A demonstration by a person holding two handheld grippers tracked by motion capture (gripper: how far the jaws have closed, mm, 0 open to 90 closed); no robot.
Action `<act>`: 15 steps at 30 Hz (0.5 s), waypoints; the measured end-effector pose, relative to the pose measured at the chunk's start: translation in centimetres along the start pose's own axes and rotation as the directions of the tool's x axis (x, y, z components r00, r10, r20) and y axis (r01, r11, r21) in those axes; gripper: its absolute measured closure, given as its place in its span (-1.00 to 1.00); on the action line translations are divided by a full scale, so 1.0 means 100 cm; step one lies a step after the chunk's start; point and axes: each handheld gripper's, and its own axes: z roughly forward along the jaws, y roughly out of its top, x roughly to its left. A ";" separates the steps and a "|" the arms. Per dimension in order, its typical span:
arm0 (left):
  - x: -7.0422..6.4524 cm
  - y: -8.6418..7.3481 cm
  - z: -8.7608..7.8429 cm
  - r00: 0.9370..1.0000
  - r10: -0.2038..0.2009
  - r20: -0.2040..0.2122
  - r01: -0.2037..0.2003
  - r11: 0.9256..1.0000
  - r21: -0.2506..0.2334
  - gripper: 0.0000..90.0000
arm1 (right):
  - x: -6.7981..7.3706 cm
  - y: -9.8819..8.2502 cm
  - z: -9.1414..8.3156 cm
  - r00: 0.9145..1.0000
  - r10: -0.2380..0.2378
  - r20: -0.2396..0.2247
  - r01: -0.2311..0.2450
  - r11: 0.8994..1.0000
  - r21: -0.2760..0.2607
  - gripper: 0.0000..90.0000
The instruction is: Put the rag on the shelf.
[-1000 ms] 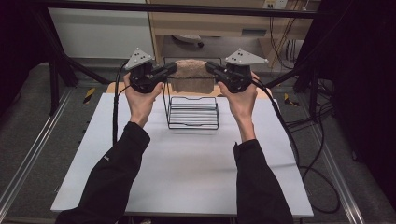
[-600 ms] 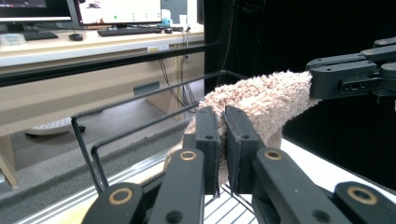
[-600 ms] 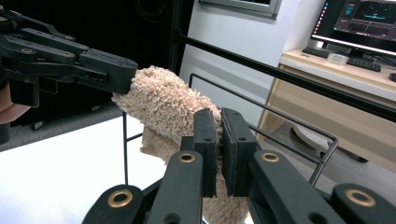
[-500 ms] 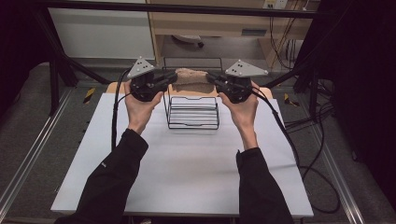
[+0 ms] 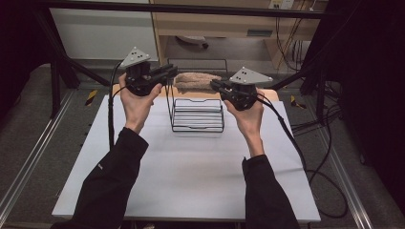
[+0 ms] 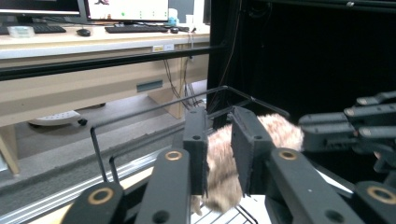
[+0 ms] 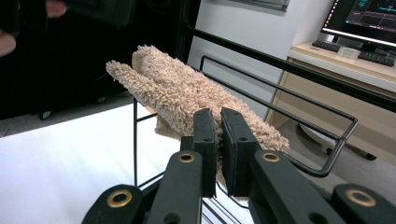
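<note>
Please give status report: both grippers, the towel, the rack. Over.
Left gripper just opening, towel between jaws. Right gripper shut on towel. Towel draped over wire rack. Nothing blocking.

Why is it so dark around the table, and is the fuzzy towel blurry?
High view: the white table is brightly lit, its surroundings near black. Left gripper view: the towel looks soft and blurred between the jaws. Right gripper view: the towel is sharper, its loops clear.

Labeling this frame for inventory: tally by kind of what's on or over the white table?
Towels: 1, fluffy tan towel draped over the rack's top
Wire racks: 1, black wire rack
Grippers: 2, left gripper, right gripper
Total: 4
</note>
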 end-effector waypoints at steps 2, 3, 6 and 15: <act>-0.001 0.003 0.007 1.000 -0.007 0.013 0.006 1.000 0.017 0.78 | 0.000 -0.001 -0.001 1.000 -0.003 -0.004 0.003 1.000 0.005 0.89; -0.001 0.004 0.010 1.000 -0.004 0.015 0.003 1.000 0.031 0.81 | 0.000 -0.001 -0.001 1.000 -0.003 -0.006 0.003 1.000 0.007 0.89; -0.001 0.001 0.020 0.999 -0.003 0.032 0.000 0.996 0.084 0.90 | 0.000 -0.002 -0.001 1.000 -0.002 -0.011 0.002 1.000 0.007 0.89; 0.001 -0.017 0.019 0.998 0.018 0.058 -0.026 0.990 0.139 0.99 | 0.001 -0.002 -0.002 1.000 0.000 -0.021 0.000 1.000 0.011 0.84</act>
